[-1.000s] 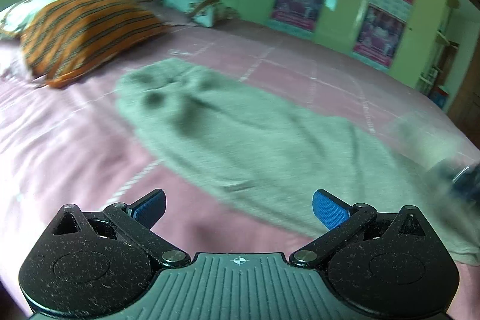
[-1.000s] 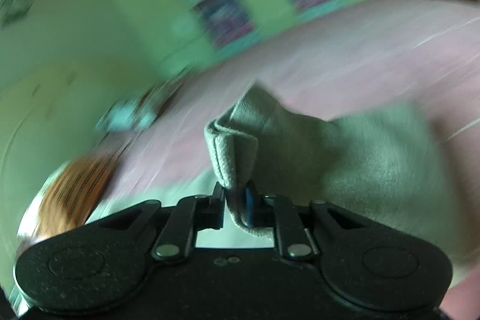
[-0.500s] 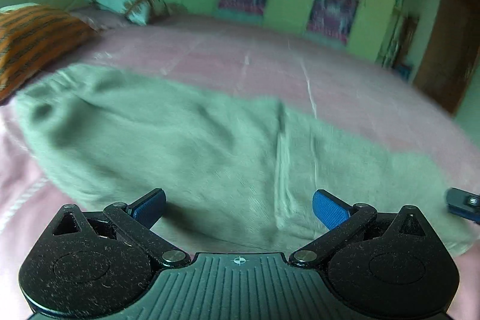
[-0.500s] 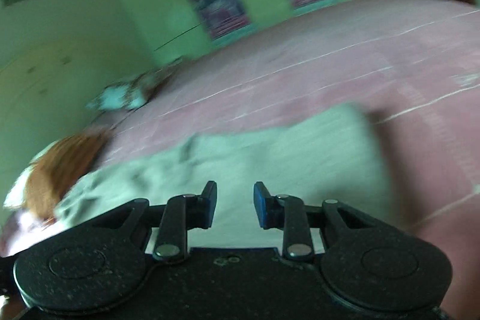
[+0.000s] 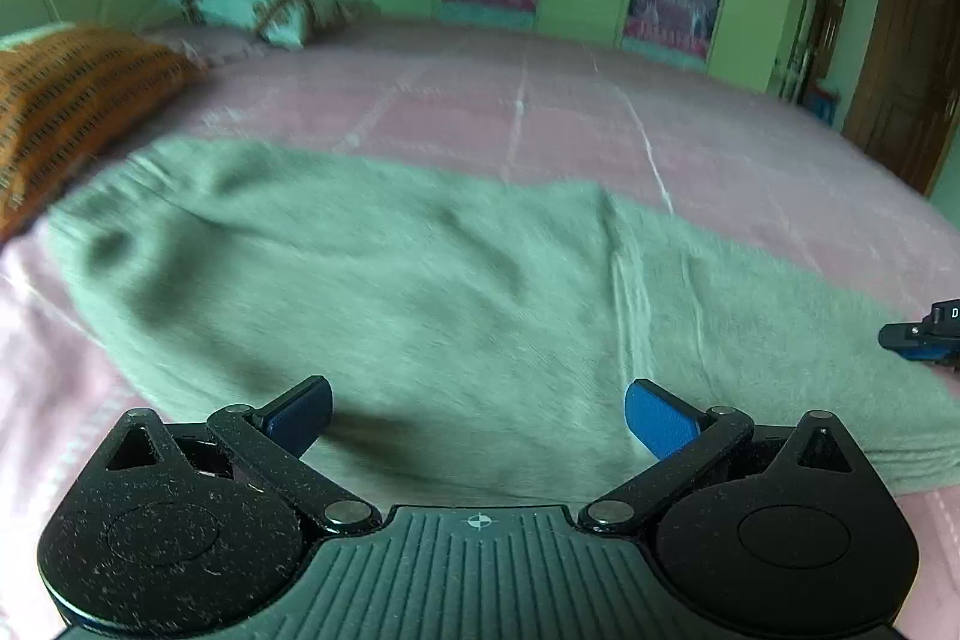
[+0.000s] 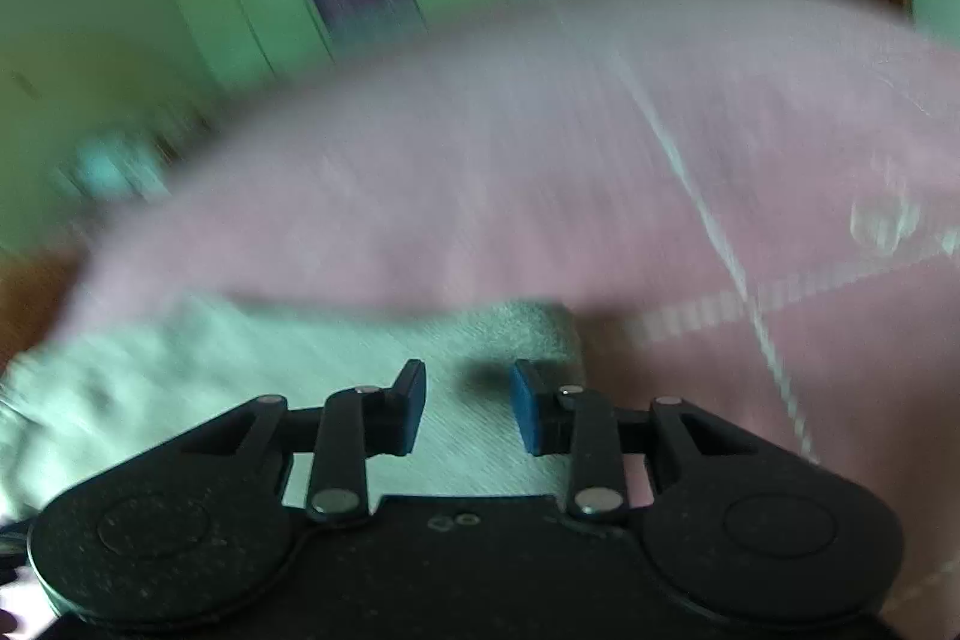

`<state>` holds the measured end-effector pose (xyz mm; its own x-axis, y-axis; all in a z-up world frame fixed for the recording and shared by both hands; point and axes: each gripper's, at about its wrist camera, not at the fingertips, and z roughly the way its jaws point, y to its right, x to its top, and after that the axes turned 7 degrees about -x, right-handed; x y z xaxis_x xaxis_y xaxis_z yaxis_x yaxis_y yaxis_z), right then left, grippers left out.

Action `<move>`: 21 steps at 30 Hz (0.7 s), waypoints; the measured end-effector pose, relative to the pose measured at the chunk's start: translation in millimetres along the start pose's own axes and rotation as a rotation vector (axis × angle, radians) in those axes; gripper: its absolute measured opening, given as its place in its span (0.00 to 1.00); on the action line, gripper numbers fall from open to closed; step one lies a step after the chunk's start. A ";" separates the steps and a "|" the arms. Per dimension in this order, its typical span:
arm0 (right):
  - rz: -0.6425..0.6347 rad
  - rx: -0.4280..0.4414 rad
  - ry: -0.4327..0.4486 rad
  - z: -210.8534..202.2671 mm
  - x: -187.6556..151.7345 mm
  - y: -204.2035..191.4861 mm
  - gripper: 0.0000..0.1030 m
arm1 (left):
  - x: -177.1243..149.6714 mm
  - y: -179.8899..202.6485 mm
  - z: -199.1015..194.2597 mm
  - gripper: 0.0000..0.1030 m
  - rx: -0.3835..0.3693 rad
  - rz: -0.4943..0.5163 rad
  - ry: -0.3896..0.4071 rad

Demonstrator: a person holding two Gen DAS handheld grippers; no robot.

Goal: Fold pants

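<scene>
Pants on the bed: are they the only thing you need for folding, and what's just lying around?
For the job:
grey-green pants
left gripper, open
right gripper, open

Just lying about:
orange striped pillow
white patterned pillow
pink bedsheet

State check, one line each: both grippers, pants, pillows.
left gripper: open, empty, over the pants.
right gripper: open, empty, at the pants' right end.
pants: flat on the pink bedsheet, wrinkled, held by neither gripper.
orange striped pillow: lying at the bed's left edge.
white patterned pillow: lying by the far wall.
</scene>
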<state>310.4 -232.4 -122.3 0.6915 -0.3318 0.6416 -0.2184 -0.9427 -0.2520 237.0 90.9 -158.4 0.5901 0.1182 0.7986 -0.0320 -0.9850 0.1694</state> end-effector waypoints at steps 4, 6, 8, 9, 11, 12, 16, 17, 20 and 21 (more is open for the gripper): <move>0.035 0.105 0.132 -51.2 -17.6 7.6 0.26 | 0.6 -58.6 -23.8 1.00 0.082 -0.097 0.046; 0.037 0.170 0.166 -71.3 -35.5 8.0 0.26 | -4.6 -96.2 -21.8 1.00 0.111 -0.196 0.022; 0.023 0.191 0.161 -78.8 -50.9 0.1 0.27 | -7.6 -132.8 -11.0 1.00 0.080 -0.324 0.014; 0.020 0.195 0.155 -81.8 -61.9 -4.7 0.27 | -9.2 -147.6 -6.3 1.00 0.053 -0.370 0.024; 0.001 0.204 0.122 -79.2 -73.8 -21.7 0.27 | -5.3 -171.7 4.5 1.00 -0.005 -0.417 0.044; -0.008 0.202 0.109 -77.0 -77.9 -30.5 0.27 | -0.8 -181.8 10.7 1.00 -0.038 -0.432 0.055; -0.073 0.219 0.100 -77.5 -81.1 -70.2 0.27 | 14.2 -219.1 41.5 1.00 -0.127 -0.546 0.102; -0.096 0.227 0.101 -75.9 -79.9 -82.3 0.27 | 14.7 -226.0 45.9 1.00 -0.155 -0.574 0.125; -0.179 0.239 0.092 -69.8 -78.6 -123.8 0.30 | 15.5 -239.3 61.1 0.32 -0.141 -0.599 0.113; -0.210 0.243 0.086 -66.7 -78.9 -137.2 0.30 | 14.2 -246.0 63.6 0.33 -0.152 -0.632 0.092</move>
<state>239.9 -79.2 -90.0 0.6409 -0.1427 0.7542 0.1003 -0.9586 -0.2666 304.6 326.9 -225.4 0.4617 0.6851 0.5634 0.1803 -0.6944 0.6966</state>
